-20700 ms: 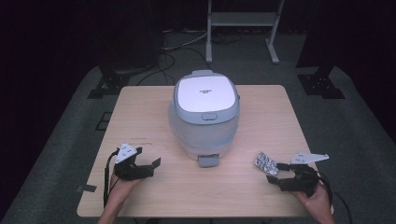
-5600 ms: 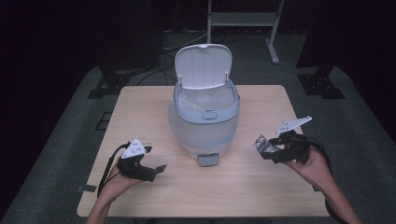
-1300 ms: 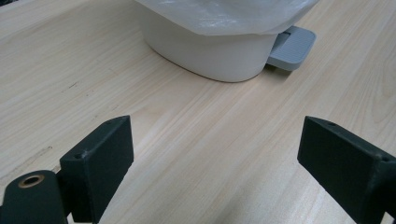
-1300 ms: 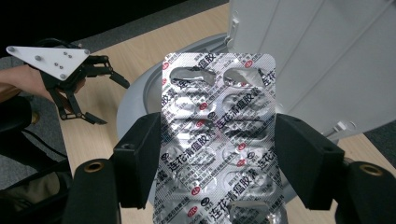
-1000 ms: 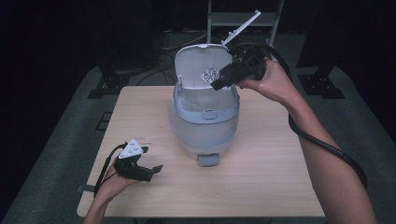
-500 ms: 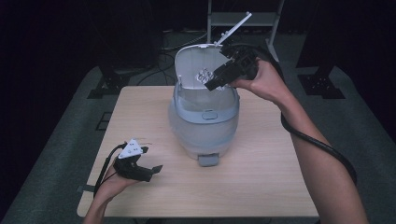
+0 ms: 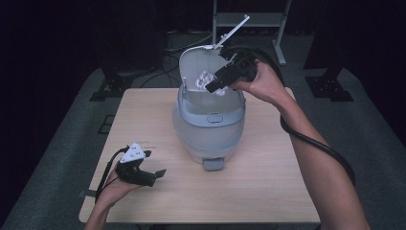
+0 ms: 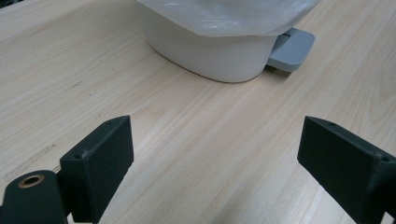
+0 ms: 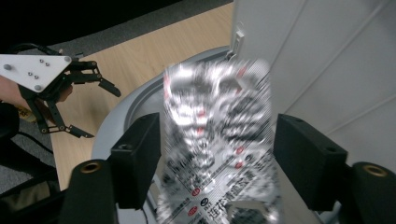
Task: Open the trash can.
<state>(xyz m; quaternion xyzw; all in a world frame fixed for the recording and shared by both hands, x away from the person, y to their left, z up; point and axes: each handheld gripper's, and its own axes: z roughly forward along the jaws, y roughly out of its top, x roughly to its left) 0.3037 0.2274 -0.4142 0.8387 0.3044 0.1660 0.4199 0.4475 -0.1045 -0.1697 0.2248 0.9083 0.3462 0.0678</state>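
Nearest to you, your left gripper is resting low over the near left part of the table, its jaws standing wide apart with nothing between them; in the left gripper view they are framing bare wood, with the base of the bin and its grey pedal beyond.

In the middle of the table the bin is standing with its lid tipped up and back (the clear bag lining it is draping over its sides).

Farther off, your right gripper is reaching in over the open mouth of the bin, just in front of the raised lid. Its jaws have just been opening, and the silver blister pack is hanging between them; it is blurred in the right gripper view, with a narrow gap showing beside each pad, so the pads are not pressing on it. In the high view the blister pack is showing against the inside of the lid, above the bin's opening.
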